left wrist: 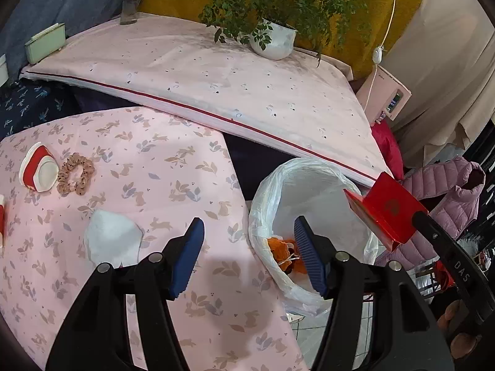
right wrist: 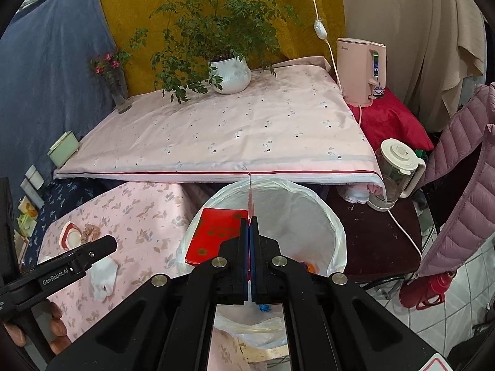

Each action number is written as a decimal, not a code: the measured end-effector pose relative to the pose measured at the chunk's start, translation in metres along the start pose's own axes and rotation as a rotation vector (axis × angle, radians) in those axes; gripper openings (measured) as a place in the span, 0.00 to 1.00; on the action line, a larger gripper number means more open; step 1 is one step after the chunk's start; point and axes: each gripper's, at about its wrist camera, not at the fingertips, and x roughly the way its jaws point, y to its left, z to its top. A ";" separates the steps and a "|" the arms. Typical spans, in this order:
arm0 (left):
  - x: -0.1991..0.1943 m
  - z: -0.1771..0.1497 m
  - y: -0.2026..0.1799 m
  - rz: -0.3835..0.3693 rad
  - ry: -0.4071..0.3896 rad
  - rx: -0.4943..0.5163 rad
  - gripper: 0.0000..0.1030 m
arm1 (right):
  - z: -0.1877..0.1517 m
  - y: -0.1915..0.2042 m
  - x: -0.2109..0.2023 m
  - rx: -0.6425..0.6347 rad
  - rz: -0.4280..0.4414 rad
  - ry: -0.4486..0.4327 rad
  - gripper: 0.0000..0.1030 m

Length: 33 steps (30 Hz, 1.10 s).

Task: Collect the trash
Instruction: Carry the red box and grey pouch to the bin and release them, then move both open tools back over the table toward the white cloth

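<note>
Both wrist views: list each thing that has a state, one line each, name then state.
right gripper: shut on the red box.
red box: held over the bin.
left gripper: open, holding nothing.
trash bin: lined with a bag, orange scraps inside.
crumpled tissue: lying on the tablecloth.
scrunchie: lying on the tablecloth.

Red box held above the lined bin

The left claw (left wrist: pixel 249 255) gapes over the tabletop (left wrist: pixel 161 167) edge; the right claw (left wrist: pixel 416 216) grips a red box (left wrist: pixel 388 208) above the trash bin (left wrist: pixel 309 191). A crumpled tissue (left wrist: pixel 111 239) lies near a scrunchie (left wrist: pixel 75 173).
</note>
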 end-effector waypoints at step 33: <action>-0.041 -0.021 0.072 0.109 -0.061 -0.093 0.79 | -0.017 0.101 -0.014 -0.113 0.087 -0.027 0.61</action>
